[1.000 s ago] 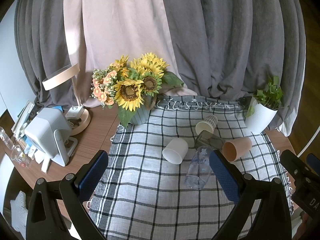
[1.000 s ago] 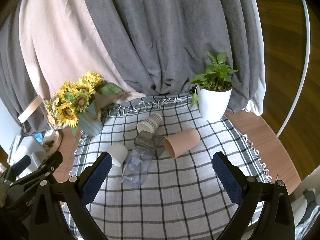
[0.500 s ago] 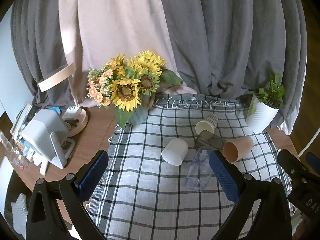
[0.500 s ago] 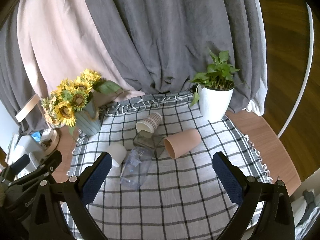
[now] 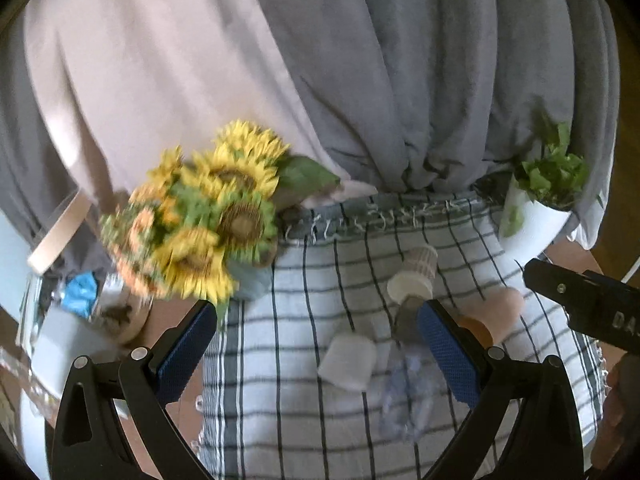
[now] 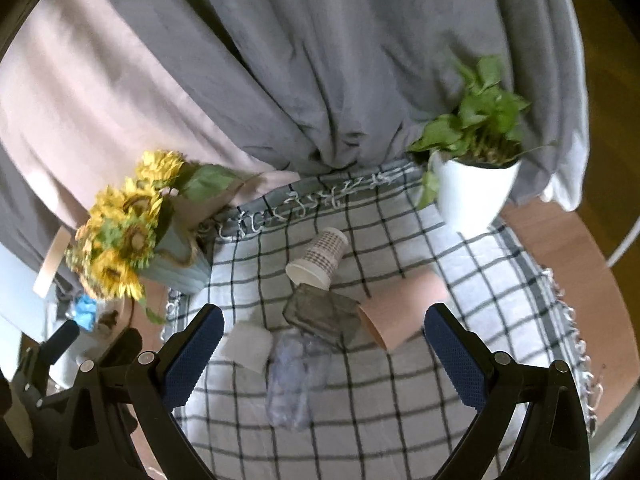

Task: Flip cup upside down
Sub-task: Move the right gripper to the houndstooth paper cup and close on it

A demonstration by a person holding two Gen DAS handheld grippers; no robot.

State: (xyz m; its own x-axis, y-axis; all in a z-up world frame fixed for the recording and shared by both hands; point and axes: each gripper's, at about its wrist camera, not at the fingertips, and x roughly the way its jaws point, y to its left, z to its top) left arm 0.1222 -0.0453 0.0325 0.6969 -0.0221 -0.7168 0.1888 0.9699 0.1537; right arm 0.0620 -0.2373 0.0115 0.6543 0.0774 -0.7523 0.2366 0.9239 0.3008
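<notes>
While all five cups lie on their sides in a cluster on the checked cloth (image 6: 400, 420), nothing of the flipping appears done. Taking the dark glass cup (image 6: 320, 318) as centre: the pink cup (image 6: 404, 308) touches its right side, the clear plastic cup (image 6: 294, 384) lies just in front, the patterned paper cup (image 6: 318, 258) just behind, the white cup (image 6: 248, 346) to its left. Both the right gripper (image 6: 323, 354) and left gripper (image 5: 318, 354) hang spread wide, empty, short of any cup. Choosing, grasping and inverting one all remain.
</notes>
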